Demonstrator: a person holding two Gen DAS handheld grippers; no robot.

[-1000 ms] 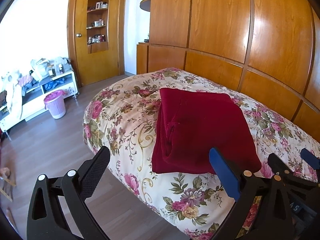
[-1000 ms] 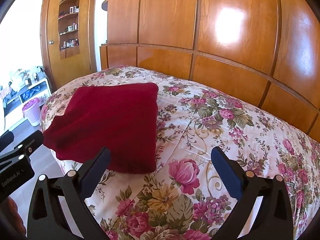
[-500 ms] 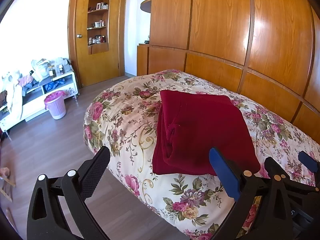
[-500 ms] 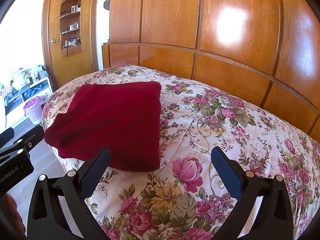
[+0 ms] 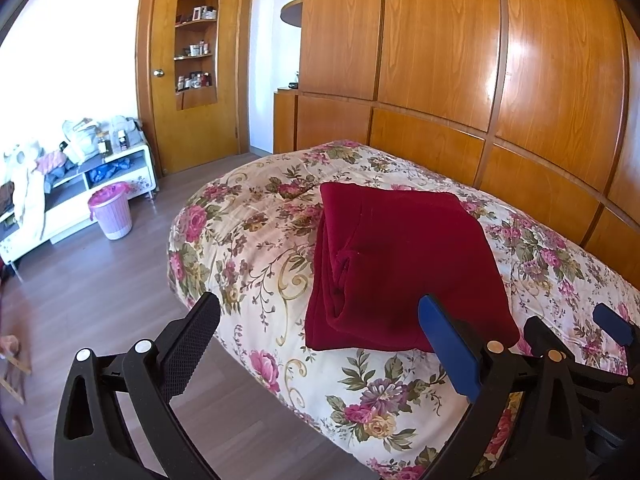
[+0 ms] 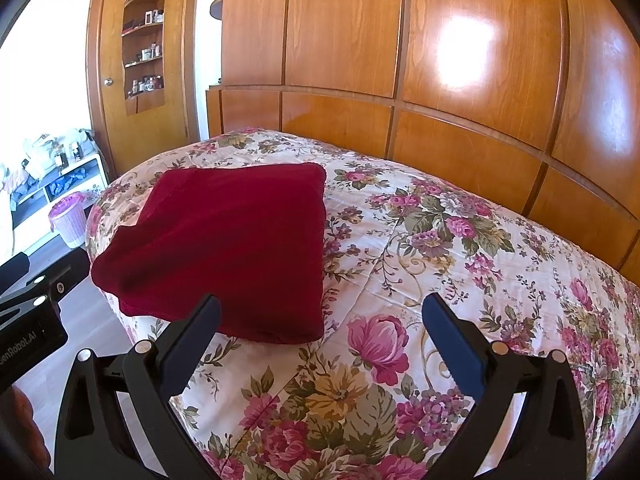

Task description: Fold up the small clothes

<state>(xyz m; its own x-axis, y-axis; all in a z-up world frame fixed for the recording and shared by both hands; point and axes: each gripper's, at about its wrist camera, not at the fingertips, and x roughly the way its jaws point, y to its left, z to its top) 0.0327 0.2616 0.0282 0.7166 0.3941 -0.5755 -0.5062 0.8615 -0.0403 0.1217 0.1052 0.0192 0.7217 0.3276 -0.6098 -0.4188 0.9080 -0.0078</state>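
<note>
A dark red garment (image 5: 400,264) lies folded into a thick rectangle on the floral bedspread (image 5: 256,240), near the bed's corner. In the right wrist view the same red garment (image 6: 228,244) sits left of centre on the bedspread (image 6: 440,248). My left gripper (image 5: 320,320) hangs open in front of the garment's near edge, apart from it, with nothing between its fingers. My right gripper (image 6: 320,316) is open too, held back from the garment's near right corner. The right gripper's blue fingertip (image 5: 612,324) shows at the left view's right edge.
A wooden panelled headboard wall (image 5: 460,80) runs behind the bed. A wooden door (image 5: 192,64) with a shelf niche stands at the back left. A pink bin (image 5: 111,210) and a low white shelf unit (image 5: 80,188) with clutter stand on the wood floor (image 5: 104,292).
Both grippers have drawn back slightly from the bed, so the folded garment sits a little further away in both views. The garment itself has not moved.
</note>
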